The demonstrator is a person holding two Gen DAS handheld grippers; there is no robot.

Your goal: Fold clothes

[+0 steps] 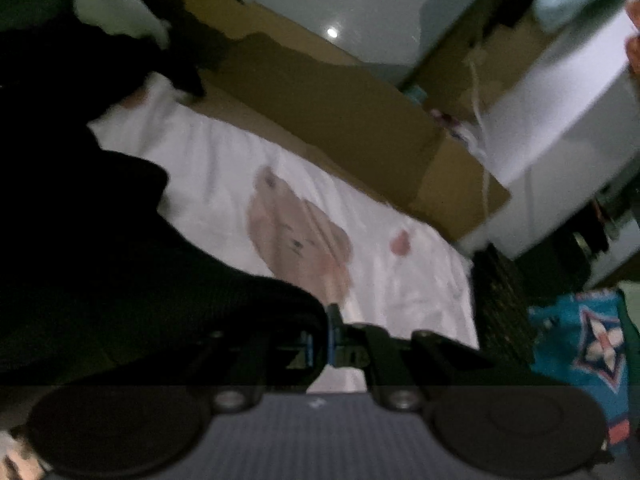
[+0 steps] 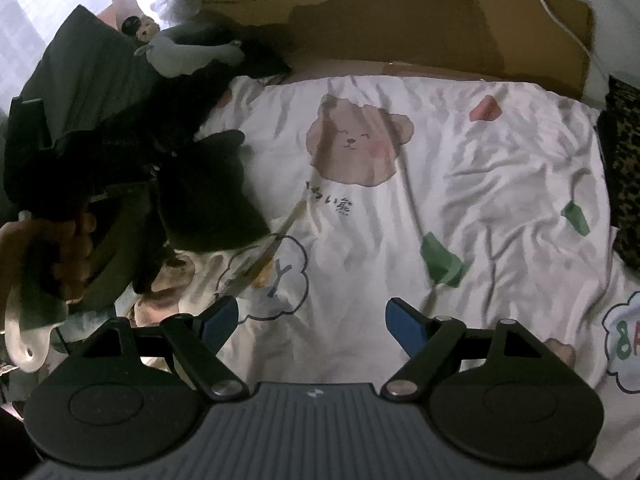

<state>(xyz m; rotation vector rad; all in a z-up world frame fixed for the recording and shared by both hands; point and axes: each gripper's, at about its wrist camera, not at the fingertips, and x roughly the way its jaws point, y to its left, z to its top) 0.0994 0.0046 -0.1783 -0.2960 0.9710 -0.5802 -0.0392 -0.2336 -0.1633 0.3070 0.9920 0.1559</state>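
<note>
A black garment (image 1: pixel 120 240) fills the left of the blurred left wrist view. It runs right up to my left gripper (image 1: pixel 325 342), whose blue pads are pressed together on its edge. Under it lies a white sheet (image 1: pixel 224 160) printed with a brown bear. In the right wrist view the same black garment (image 2: pixel 208 192) hangs bunched at the left, above the bear-print sheet (image 2: pixel 500 184). A person's hand (image 2: pixel 70 256) shows below it. My right gripper (image 2: pixel 312 320) hovers over the sheet, open, with nothing between its fingers.
A long cardboard box (image 2: pixel 420 28) runs along the far edge of the sheet. A grey plush toy (image 2: pixel 188 52) lies on a dark pile (image 2: pixel 80 80) at the back left. A leopard-pattern cloth (image 2: pixel 624 160) borders the right side. A white cabinet (image 1: pixel 560 112) stands beyond the box.
</note>
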